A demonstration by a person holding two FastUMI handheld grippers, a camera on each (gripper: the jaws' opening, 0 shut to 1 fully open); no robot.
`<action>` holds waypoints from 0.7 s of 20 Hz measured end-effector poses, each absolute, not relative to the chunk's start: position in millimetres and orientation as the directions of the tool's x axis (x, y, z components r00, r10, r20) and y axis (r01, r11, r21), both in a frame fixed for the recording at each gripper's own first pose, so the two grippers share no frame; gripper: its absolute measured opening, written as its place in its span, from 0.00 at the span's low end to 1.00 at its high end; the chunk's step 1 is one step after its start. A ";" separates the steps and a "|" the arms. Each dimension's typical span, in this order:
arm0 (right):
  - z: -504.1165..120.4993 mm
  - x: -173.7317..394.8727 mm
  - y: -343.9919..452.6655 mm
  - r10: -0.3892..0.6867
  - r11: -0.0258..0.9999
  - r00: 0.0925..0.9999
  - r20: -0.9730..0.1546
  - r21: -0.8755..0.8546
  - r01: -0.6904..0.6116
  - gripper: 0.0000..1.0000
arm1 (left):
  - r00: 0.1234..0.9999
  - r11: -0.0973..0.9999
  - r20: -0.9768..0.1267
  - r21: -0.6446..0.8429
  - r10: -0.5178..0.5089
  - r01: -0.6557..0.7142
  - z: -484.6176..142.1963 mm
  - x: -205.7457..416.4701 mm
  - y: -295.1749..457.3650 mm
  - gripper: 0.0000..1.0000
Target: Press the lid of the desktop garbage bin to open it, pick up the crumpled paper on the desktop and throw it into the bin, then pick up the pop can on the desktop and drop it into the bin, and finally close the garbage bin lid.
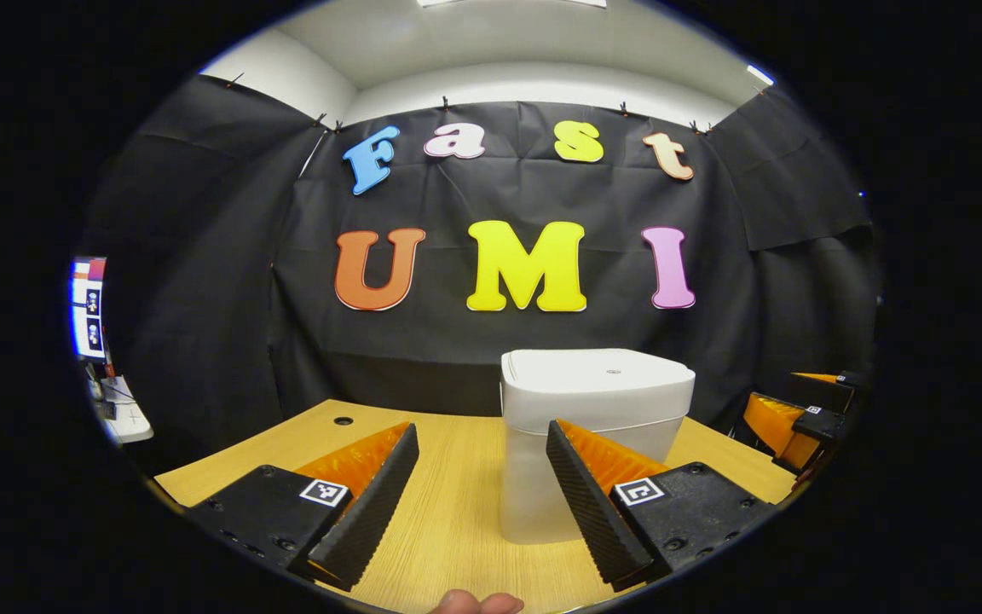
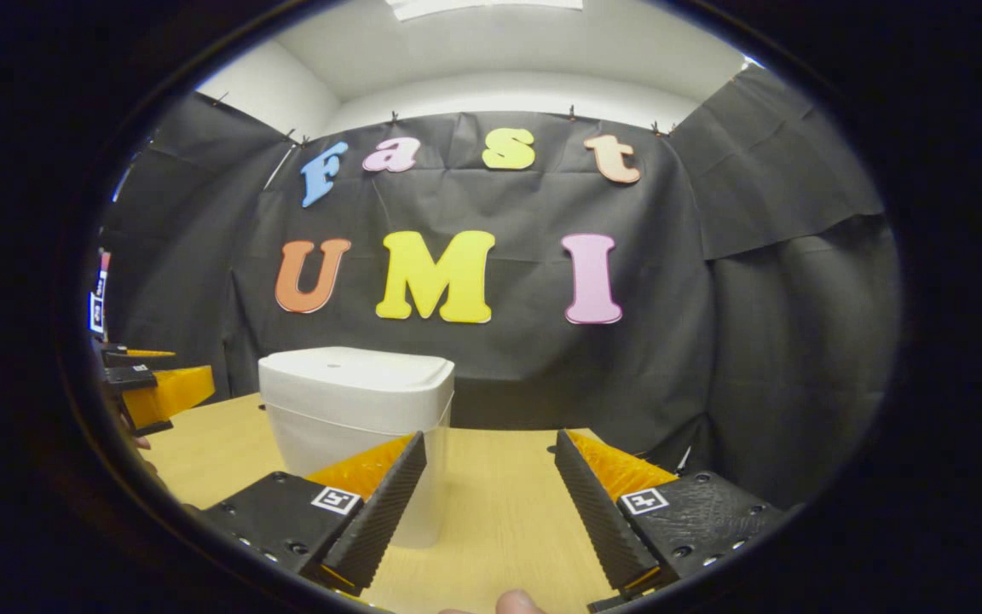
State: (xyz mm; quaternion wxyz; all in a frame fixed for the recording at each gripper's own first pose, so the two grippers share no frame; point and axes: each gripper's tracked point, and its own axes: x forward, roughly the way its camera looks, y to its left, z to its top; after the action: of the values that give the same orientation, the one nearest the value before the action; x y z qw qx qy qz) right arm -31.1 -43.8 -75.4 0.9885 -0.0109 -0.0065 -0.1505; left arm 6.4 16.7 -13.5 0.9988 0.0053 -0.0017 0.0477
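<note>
A: In the left gripper view we saw the garbage bin (image 1: 593, 426) standing upright on the wooden desktop (image 1: 457, 503), just beyond the left gripper (image 1: 481, 486). It was a rounded-corner box of smooth white plastic, its long axis vertical, its flat lid (image 1: 597, 375) shut and facing up.

B: And the fingers?

A: Spread wide with nothing between them; we noted their ribbed inner faces. The bin sat partly behind the one on the right of that view.

B: In the right gripper view we found the bin (image 2: 355, 418) left of centre, on the same pale wood-grain top (image 2: 499, 503). The right gripper (image 2: 491, 495) was likewise spread and empty. The other gripper (image 2: 154, 388) showed at the far left edge.
</note>
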 end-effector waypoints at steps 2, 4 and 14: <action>-75.2 -31.5 -41.5 -0.293 0.956 0.956 0.021 -0.016 0.294 0.95 | 0.995 0.995 0.019 0.011 0.097 -0.097 -10.5 4.4 17.6 0.97; -71.6 -30.4 -40.2 -0.295 0.955 0.955 0.030 -0.019 0.296 0.95 | 0.995 0.995 0.029 0.019 0.093 -0.093 -8.9 3.8 16.6 0.97; -80.1 -31.8 -36.0 -0.290 0.957 0.957 0.024 -0.005 0.290 0.95 | 0.997 0.997 0.038 0.016 0.073 -0.073 -10.0 2.3 10.1 0.97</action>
State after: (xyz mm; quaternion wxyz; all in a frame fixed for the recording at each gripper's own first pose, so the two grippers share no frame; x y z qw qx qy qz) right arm -31.8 -36.0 -80.1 0.9891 -0.0041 -0.0114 -0.1464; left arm 2.3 10.1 -10.0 0.9991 0.0086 -0.0187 0.0366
